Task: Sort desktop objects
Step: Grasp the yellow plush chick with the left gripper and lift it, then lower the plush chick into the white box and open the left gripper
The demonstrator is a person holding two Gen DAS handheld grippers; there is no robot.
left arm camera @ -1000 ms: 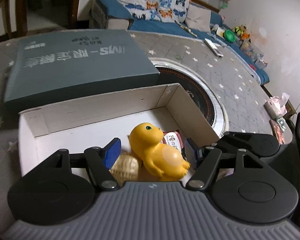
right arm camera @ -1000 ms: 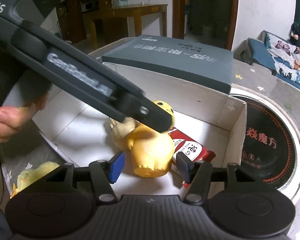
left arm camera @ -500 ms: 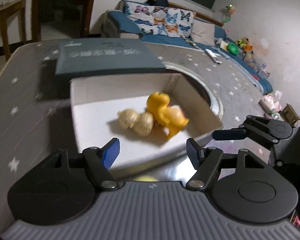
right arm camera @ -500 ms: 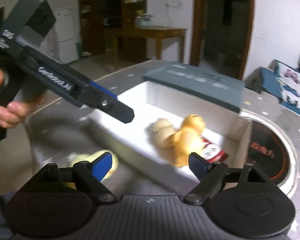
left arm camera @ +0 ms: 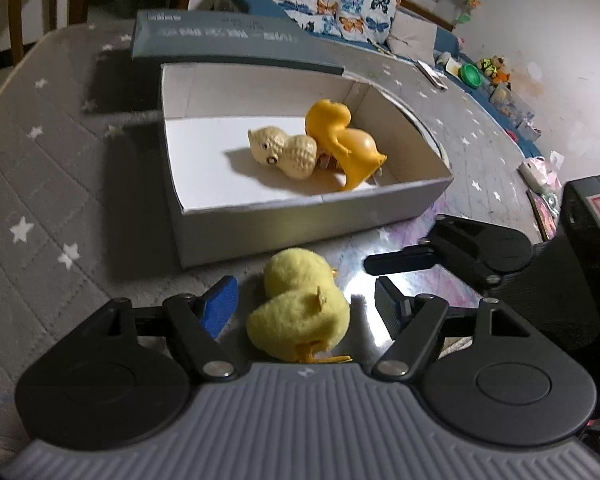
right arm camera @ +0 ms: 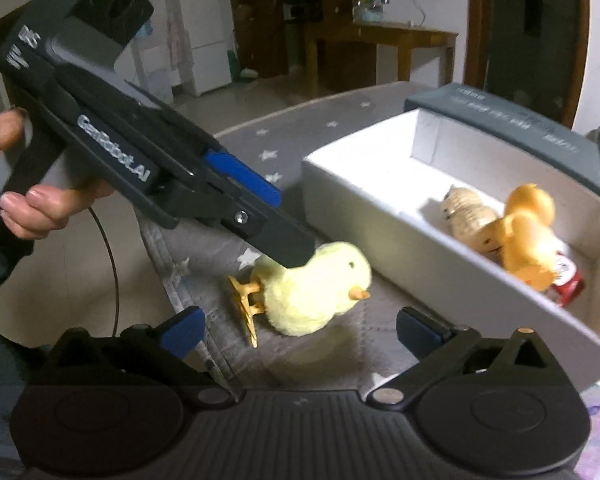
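Note:
A fluffy yellow plush chick lies on the grey star-patterned table in front of the white box. My left gripper is open, one finger on each side of the chick. From the right wrist view, the left gripper reaches down over the back of the chick. My right gripper is open and empty, with the chick just ahead of its fingers. Inside the box lie an orange duck toy, a cream owl-like toy and a red packet.
A flat grey lid lies behind the box. A round cooker ring is set into the table right of the box. A black device stands at the right edge. A hand holds the left gripper.
Both grippers have pulled back out of the box, leaving the orange duck inside. The left gripper now straddles the plush chick in front of the box.

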